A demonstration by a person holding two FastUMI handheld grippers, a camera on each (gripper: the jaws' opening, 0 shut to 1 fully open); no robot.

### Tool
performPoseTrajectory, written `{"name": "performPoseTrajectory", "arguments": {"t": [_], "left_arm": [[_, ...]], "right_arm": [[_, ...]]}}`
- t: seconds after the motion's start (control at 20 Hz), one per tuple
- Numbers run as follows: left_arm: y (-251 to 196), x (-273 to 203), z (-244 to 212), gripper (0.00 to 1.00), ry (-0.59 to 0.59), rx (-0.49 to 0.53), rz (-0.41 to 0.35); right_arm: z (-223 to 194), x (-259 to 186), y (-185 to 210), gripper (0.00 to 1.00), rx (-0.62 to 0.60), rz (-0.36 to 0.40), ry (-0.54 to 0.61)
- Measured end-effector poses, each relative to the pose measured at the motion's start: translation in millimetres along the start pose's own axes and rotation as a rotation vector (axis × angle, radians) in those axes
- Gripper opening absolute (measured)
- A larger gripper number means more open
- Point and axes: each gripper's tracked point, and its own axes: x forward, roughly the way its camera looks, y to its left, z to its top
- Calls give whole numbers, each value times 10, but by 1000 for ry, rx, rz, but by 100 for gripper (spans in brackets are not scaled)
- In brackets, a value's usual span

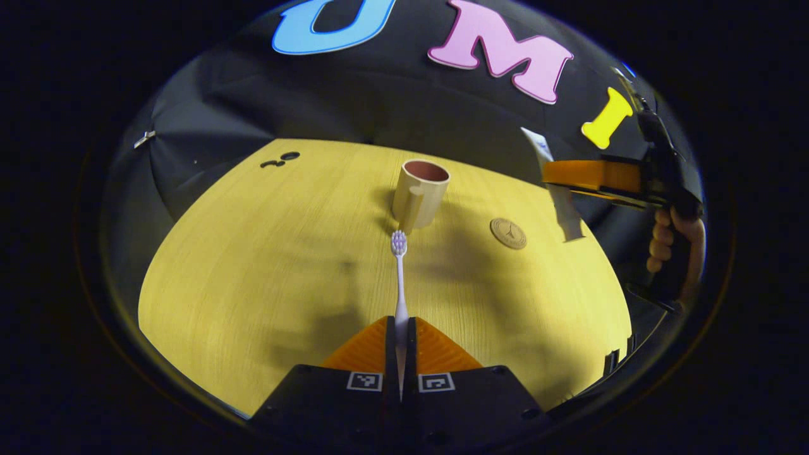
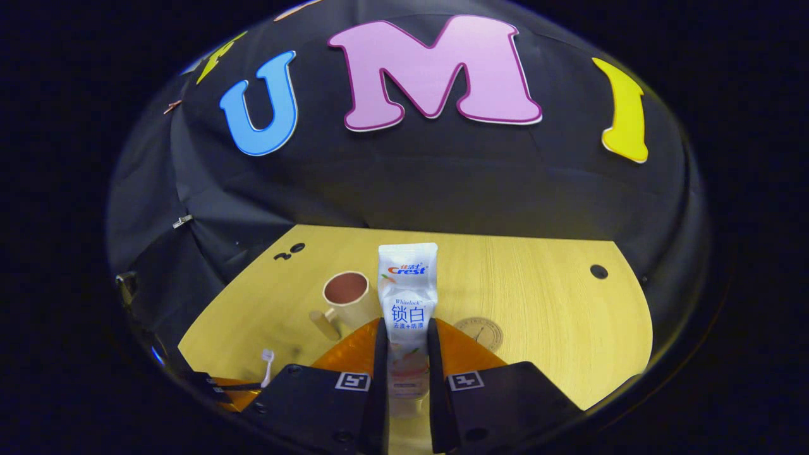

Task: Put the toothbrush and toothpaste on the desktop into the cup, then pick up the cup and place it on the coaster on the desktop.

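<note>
Left gripper [image 1: 401,335] clamped on the toothbrush [image 1: 399,278] by the handle, long axis pointing straight ahead, bristle head just short of the cup [image 1: 420,193] at frame centre. Right gripper [image 2: 404,354] closed around the toothpaste [image 2: 407,297], tube upright, cup [image 2: 346,294] lower left of it, coaster [image 2: 480,332] lower right. Judged nearer to the cup: the left one, raised and levelled over the desktop [image 1: 253,265].

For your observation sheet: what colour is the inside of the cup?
Reddish brown inside the cup, clearest in the right gripper view.
</note>
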Motion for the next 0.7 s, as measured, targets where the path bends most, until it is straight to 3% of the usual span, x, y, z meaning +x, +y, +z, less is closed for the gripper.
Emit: {"name": "performPoseTrajectory", "arguments": {"t": [0.45, 0.65, 0.7], "left_arm": [[-40, -271, 94, 6, -136, 26, -51], [-44, -276, 108, 6, -192, 4, -70], [-50, -266, 92, 11, -203, -10, -83]], "right_arm": [[734, 621, 476, 29, 60, 76, -225], [934, 938, 512, 29, 76, 51, -318], [938, 1025, 519, 29, 90, 45, -325]]}}
